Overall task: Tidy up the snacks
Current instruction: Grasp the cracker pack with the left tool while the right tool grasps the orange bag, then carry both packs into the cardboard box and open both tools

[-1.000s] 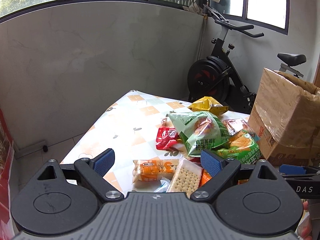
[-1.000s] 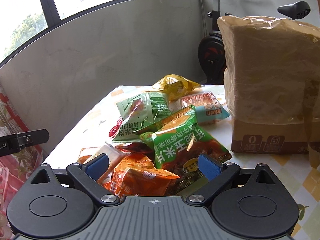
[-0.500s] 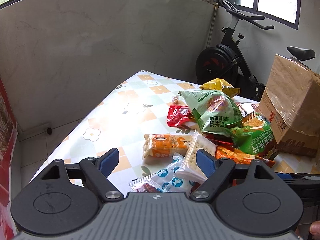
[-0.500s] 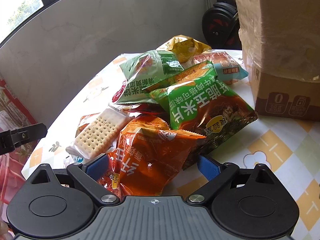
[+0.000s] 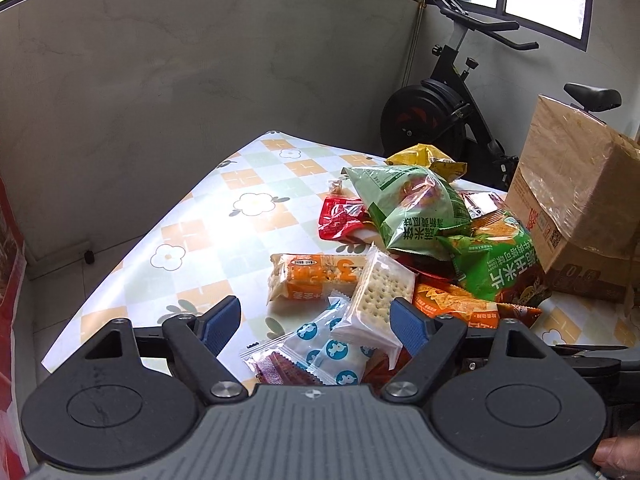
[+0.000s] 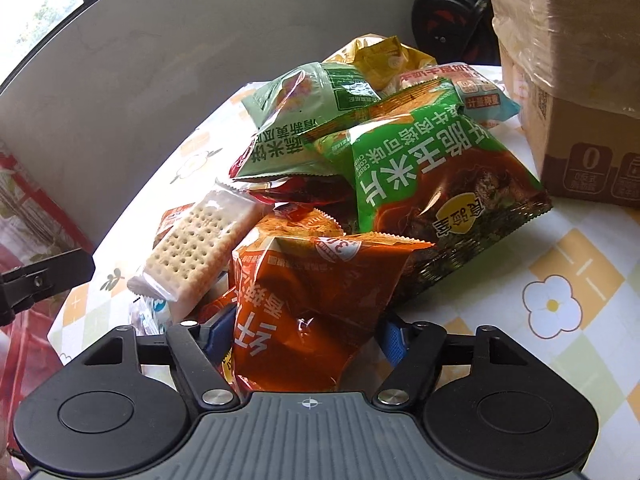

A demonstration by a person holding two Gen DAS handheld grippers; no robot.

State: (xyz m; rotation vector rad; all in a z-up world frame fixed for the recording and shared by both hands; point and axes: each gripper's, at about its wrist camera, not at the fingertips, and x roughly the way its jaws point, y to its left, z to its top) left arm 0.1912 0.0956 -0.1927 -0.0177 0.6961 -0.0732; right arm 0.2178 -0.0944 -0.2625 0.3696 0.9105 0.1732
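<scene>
Close right gripper [image 6: 308,336], now closing around orange chip bag [image 6: 304,300] at six o'clock of the snack pile on the worktop [image 6: 560,264], gently on the crimped edge, keeping left gripper [image 5: 316,324] spread over cracker pack [image 5: 378,292]

Bare tablecloth [image 5: 208,240] free left of the snack pile [image 5: 416,236]; cardboard box [image 5: 576,200] blocking its right side.

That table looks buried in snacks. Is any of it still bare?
Yes: the tablecloth is bare from the snack pile to the wall-side edge, and a smaller patch lies before the cardboard box. Between them it's crowded.
</scene>
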